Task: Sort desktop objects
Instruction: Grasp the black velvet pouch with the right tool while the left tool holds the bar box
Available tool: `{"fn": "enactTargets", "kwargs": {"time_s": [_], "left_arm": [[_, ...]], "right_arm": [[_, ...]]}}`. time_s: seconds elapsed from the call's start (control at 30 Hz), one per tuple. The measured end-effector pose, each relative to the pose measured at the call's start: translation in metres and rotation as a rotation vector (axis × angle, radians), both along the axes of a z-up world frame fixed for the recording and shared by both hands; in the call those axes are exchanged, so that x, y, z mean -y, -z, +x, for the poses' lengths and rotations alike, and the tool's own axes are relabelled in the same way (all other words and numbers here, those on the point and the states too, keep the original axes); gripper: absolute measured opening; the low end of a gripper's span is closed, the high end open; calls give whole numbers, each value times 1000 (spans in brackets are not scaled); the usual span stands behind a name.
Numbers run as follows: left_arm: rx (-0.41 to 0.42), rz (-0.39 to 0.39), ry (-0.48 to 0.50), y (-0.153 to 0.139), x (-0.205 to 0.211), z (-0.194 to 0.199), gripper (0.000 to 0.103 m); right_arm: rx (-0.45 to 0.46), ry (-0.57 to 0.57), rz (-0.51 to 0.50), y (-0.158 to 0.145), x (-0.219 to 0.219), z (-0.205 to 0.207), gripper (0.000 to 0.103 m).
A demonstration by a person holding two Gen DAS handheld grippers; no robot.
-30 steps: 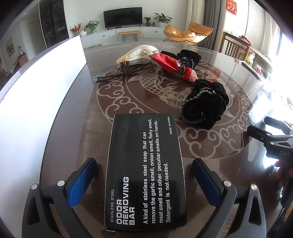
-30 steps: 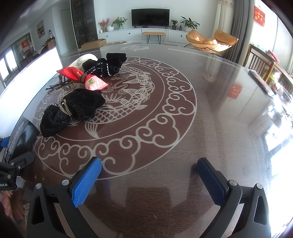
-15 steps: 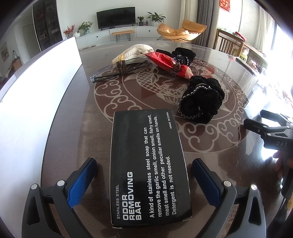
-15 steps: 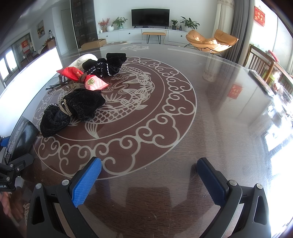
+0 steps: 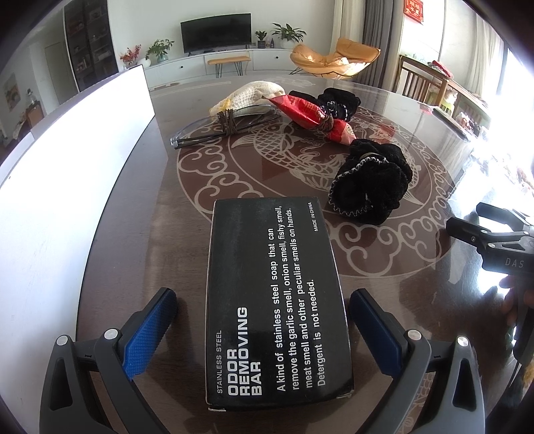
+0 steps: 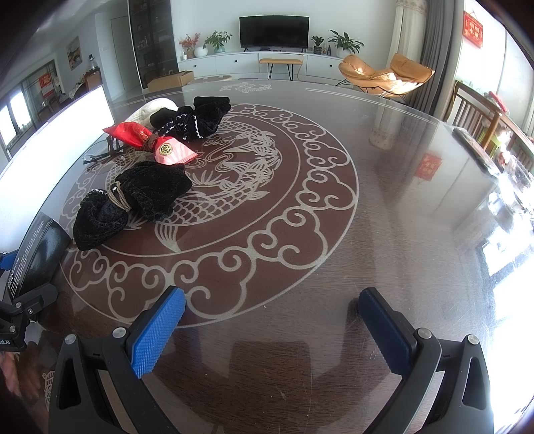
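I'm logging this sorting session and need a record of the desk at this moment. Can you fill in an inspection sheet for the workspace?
Surface: dark glossy table with a fish-and-cloud motif.
Job's things: black box lying flat; near black pouch; red pouch; far black pouch; cream pouch; glasses.
Clutter: white panel along the table's left side.
Grippers: left gripper open, straddling the box, not touching it; right gripper open, empty.
Cables: nothing seen.
Surroundings: television, orange chair.

desk: glossy, reflective glass-like top | box: matt black cardboard | black pouch: fuzzy velvet-like cloth | hand-held gripper fingertips: blue, knurled rubbery pads
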State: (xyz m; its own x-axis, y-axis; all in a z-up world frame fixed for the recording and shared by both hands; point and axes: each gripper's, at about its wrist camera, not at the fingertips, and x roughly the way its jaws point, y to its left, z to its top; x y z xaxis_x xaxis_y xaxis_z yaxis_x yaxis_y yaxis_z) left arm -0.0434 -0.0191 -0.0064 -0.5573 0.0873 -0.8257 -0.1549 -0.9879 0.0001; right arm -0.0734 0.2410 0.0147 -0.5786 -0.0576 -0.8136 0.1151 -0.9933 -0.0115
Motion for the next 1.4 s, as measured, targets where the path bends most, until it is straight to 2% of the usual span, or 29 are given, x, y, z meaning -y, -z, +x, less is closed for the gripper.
{"fn": "enactTargets", "kwargs": {"time_s": [0.23,0.4,0.47,0.53,0.6,0.73,0.8,0.9,1.0,1.1,1.17,1.27,1.33,1.4], "left_arm": [[0,5,-2,0,3,1,103],[-8,55,-6,-2,10,0,103],[-5,36,-4,-2,7,0,103],[-1,8,-4,0,3,-1,103],[-3,3,-9,0,2,0,103],[-3,3,-13,0,2,0,103],[-3,2,-13,0,3,0,103],[-3,4,-11,0,3,0,103],[-1,8,-5,1,4,0,103],[1,8,5,1,4,0,103],[6,9,26,1,4,1,103],[21,28,69,-1,7,1,103],[39,67,80,-4,14,2,103],[64,137,65,-7,24,4,103]], "right_arm": [[0,0,0,0,0,0,103],[0,0,-1,0,0,0,103],[37,-13,1,-1,2,-4,103],[49,10,-40,-9,1,-11,103],[40,17,-124,-22,4,-20,103],[141,-12,-261,-34,38,-51,103],[191,-21,-249,-30,67,-65,103],[207,-11,-177,-23,101,-83,101],[211,-23,-85,-13,116,-89,80],[216,-72,-52,-14,110,-74,76],[226,-96,-20,-17,97,-59,76],[234,-112,-41,-30,74,-41,76],[256,-108,-76,-36,60,-35,82],[296,-96,-91,-38,56,-31,85]]}}
